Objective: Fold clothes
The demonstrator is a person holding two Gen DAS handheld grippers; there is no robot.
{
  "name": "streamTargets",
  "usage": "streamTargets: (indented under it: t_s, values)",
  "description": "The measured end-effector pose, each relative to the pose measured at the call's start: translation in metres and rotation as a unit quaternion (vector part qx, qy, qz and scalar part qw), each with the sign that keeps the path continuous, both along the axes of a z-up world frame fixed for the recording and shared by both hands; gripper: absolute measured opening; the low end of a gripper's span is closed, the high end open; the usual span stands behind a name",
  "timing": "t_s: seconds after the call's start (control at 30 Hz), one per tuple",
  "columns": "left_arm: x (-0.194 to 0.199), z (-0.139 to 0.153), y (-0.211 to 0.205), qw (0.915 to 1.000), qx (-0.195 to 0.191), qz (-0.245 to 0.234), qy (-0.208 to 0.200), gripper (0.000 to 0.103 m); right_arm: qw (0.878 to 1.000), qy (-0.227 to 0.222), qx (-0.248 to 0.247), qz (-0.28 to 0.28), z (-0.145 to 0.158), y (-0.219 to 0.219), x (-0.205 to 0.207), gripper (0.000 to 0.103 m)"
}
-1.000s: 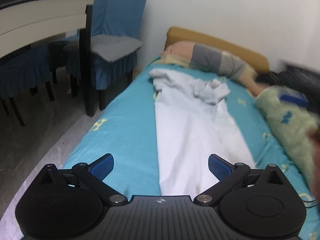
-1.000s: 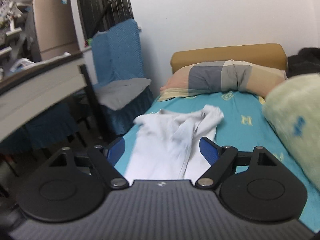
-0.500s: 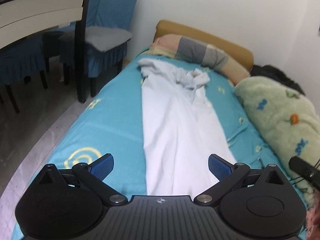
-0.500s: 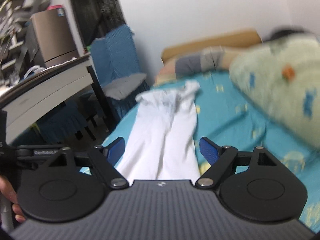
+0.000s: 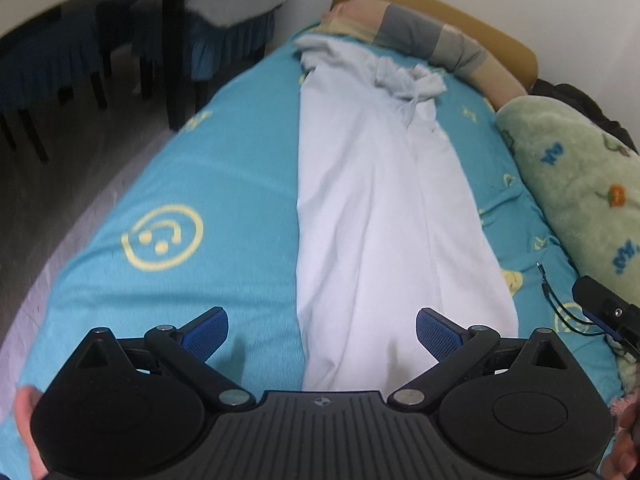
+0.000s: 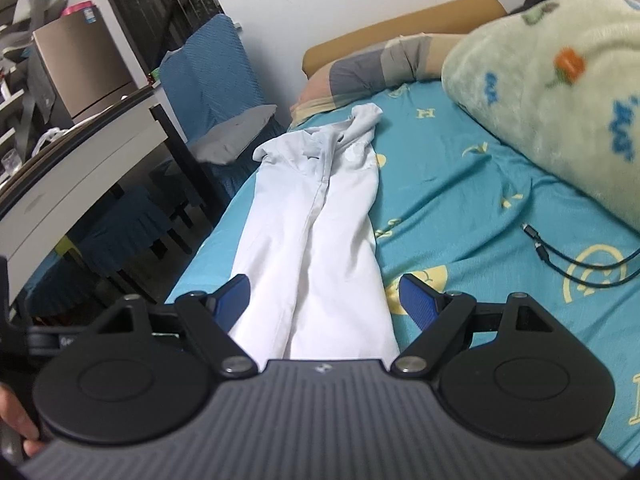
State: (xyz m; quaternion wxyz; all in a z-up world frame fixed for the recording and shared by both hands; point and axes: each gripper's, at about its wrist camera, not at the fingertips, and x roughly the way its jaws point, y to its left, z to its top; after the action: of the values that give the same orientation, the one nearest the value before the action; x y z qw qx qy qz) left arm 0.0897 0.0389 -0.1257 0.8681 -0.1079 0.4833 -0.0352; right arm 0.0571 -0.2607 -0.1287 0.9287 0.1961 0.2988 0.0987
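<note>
A pair of white trousers lies stretched lengthwise on the turquoise bed sheet, waistband bunched at the far end near the pillow. My left gripper hovers open over the near leg ends, blue pads wide apart, nothing between them. In the right wrist view the same trousers run away from my right gripper, which is also open above the near cuffs. Its tip shows at the right edge of the left wrist view as the right gripper.
A striped pillow and tan headboard close the far end. A green fleece blanket is heaped on the right side. A black cable lies on the sheet. A table and blue chairs stand left of the bed.
Both grippers have moved back towards the foot of the bed and tilted down, so the near ends of the trouser legs now lie between their fingers. The trousers have not moved.
</note>
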Motion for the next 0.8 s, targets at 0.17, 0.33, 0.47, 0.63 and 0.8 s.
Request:
streamTargets:
  t_s: [0.17, 0.33, 0.47, 0.63, 0.8]
  values:
    - [0.001, -0.013, 0.007, 0.9987, -0.021, 0.017, 0.042, 0.1, 0.999, 0.03, 0.021, -0.008, -0.011, -0.005, 0.006, 0.083]
    - [-0.001, -0.019, 0.015, 0.9958, -0.048, 0.034, 0.07, 0.099, 0.996, 0.077, 0.042, -0.02, -0.024, -0.014, 0.005, 0.083]
    - [-0.003, -0.023, 0.018, 0.9932, -0.061, 0.042, 0.09, 0.099, 0.994, 0.09, 0.059, -0.035, -0.029, -0.021, 0.001, 0.083]
    - [-0.004, -0.037, 0.027, 0.9861, -0.084, 0.072, 0.124, 0.099, 0.991, 0.106, 0.074, -0.037, -0.038, -0.025, 0.003, 0.083]
    - [-0.002, -0.046, 0.04, 0.9797, -0.1, 0.1, 0.143, 0.096, 0.977, 0.162, 0.122, -0.064, -0.063, -0.038, 0.008, 0.083]
